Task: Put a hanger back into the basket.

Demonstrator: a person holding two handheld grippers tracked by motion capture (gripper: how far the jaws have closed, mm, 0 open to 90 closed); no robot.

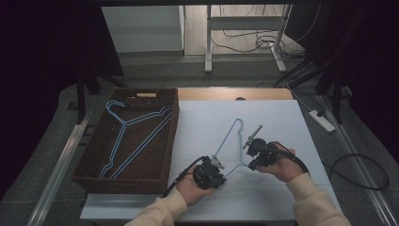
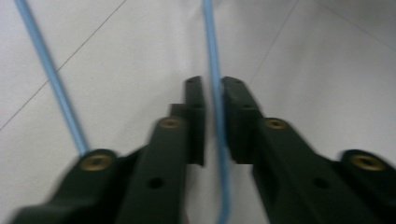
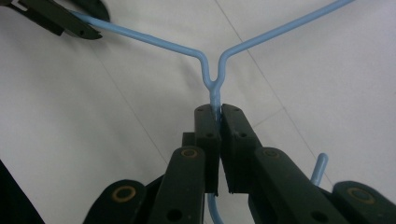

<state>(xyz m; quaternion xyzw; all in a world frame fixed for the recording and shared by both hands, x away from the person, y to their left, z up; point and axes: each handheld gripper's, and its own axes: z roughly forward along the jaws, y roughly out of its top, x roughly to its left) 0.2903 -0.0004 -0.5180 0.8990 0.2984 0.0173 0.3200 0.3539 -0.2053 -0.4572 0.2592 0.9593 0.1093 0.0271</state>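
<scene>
Both grippers clamp the blue hanger (image 1: 234, 147): right gripper (image 3: 215, 116) its neck; left gripper (image 2: 213, 93) one arm.

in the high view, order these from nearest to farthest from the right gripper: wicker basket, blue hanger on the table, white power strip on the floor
1. Blue hanger, on the white table, held at its neck by the right gripper.
2. White power strip, on the floor to the upper right.
3. Wicker basket, on the table's left side.
</scene>
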